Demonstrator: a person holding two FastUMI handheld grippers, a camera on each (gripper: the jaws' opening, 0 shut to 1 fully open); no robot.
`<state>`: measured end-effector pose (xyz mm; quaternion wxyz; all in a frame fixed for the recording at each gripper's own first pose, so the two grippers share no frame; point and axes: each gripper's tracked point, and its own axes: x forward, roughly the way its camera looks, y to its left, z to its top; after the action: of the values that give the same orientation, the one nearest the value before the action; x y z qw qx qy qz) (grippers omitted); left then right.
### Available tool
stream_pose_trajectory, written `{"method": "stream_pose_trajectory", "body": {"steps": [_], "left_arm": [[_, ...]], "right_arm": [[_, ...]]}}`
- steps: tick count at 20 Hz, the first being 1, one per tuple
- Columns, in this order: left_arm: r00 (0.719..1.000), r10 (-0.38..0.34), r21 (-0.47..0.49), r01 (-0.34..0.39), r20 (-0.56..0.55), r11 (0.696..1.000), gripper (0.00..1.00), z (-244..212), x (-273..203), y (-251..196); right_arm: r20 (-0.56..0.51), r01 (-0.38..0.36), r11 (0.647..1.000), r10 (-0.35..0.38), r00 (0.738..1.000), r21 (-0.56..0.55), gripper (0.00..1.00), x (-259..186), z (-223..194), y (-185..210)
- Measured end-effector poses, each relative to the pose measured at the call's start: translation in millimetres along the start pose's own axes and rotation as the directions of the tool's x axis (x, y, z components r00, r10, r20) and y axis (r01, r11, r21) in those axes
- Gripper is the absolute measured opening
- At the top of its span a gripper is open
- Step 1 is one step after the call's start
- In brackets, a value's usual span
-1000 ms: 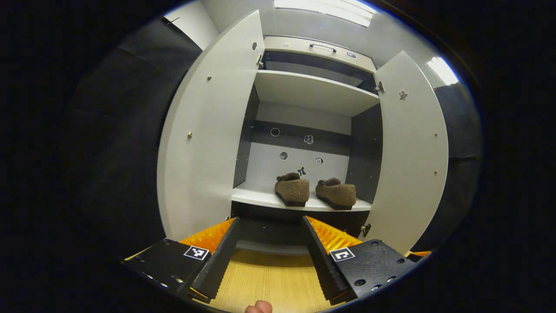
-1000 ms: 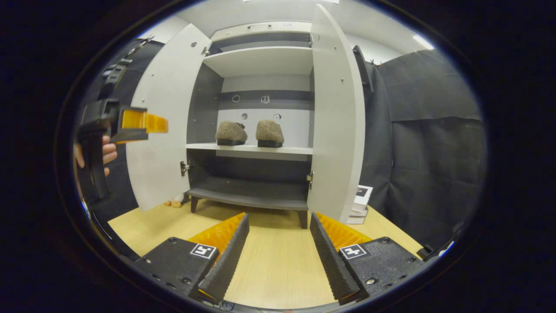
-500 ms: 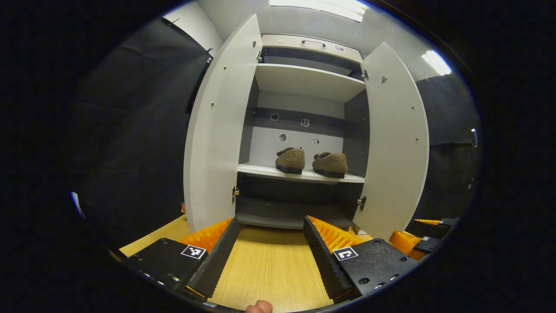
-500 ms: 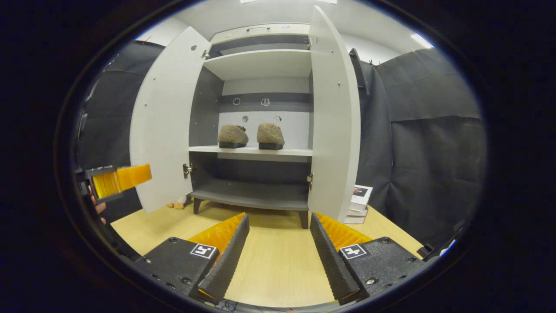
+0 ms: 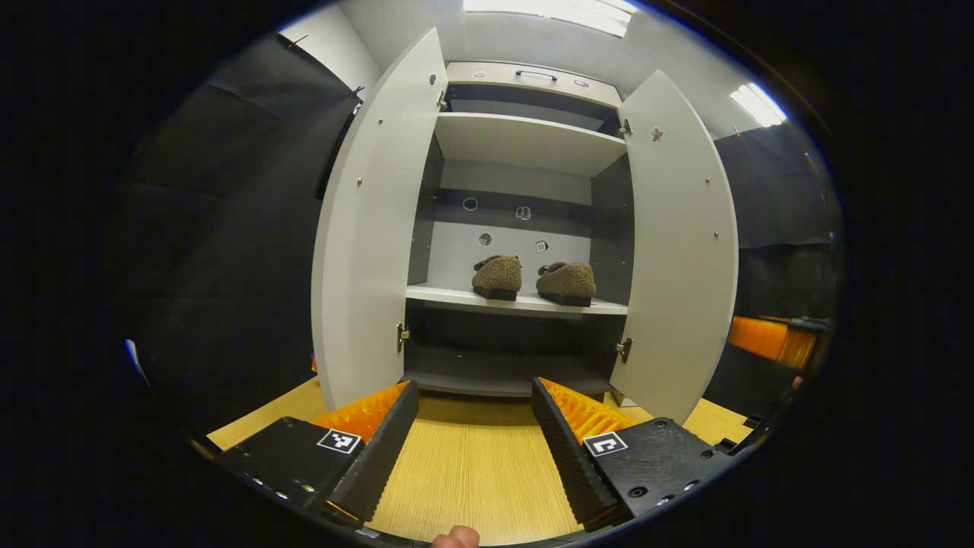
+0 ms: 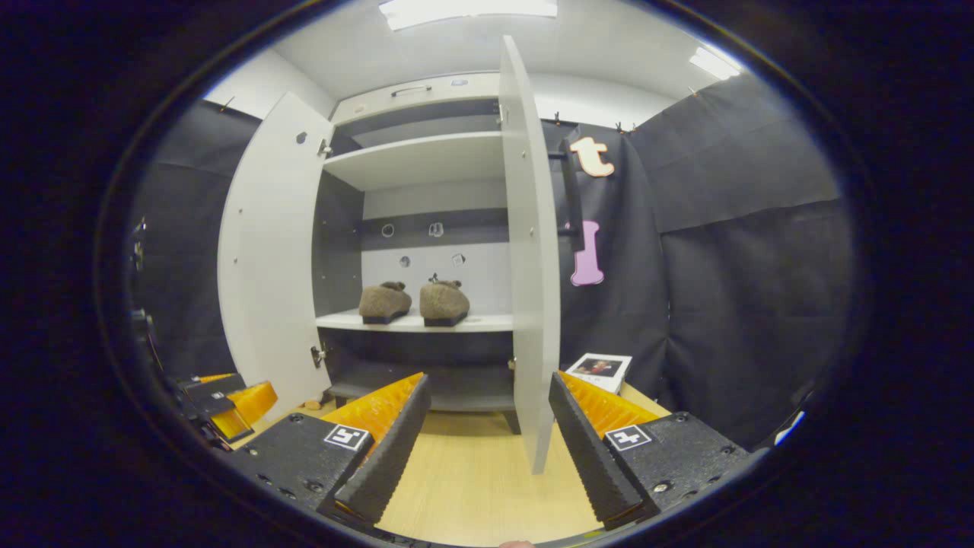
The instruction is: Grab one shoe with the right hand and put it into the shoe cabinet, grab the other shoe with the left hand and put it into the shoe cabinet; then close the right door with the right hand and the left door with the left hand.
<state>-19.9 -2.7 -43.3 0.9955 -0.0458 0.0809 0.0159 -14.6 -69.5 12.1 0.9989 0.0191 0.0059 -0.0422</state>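
Both shoes, left shoe (image 5: 498, 276) and right shoe (image 5: 567, 282), sit side by side on the shoe cabinet's (image 5: 525, 141) middle shelf. Left door (image 5: 373, 228) and right door (image 6: 530, 259) stand open. Left gripper (image 5: 473, 441) and right gripper (image 6: 487, 438): fingers apart, holding nothing, above the wood floor (image 5: 472, 472). Right door's edge lines up between the right gripper's fingers.

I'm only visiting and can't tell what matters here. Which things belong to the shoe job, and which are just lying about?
Part of the job:
two brown shoes
shoe cabinet
left door
right door

Just lying about:
stack of books
small bits on the floor
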Motion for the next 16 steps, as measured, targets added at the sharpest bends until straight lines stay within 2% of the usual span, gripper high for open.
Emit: {"method": "stream_pose_trajectory", "body": {"steps": [5,9,12,16], "left_arm": [[1.000,-0.016,0.024,0.016,0.012,1.000,0.90,1,1,-8],[1.000,-0.027,0.037,0.027,0.007,0.999,0.90,0,2,-12],[1.000,-0.017,0.041,0.016,0.010,0.999,0.90,2,4,-10],[1.000,-0.006,0.035,0.006,0.012,0.999,0.90,3,6,-9]], "right_arm": [[0.116,0.064,0.998,-0.063,0.991,-0.006,0.98,13,86,-61],[0.176,0.135,0.990,-0.127,0.976,-0.031,0.98,36,139,-110],[0.172,0.117,0.993,-0.111,0.979,-0.030,0.97,58,165,-119],[0.175,0.142,0.989,-0.131,0.976,-0.052,0.98,87,183,-138]]}}
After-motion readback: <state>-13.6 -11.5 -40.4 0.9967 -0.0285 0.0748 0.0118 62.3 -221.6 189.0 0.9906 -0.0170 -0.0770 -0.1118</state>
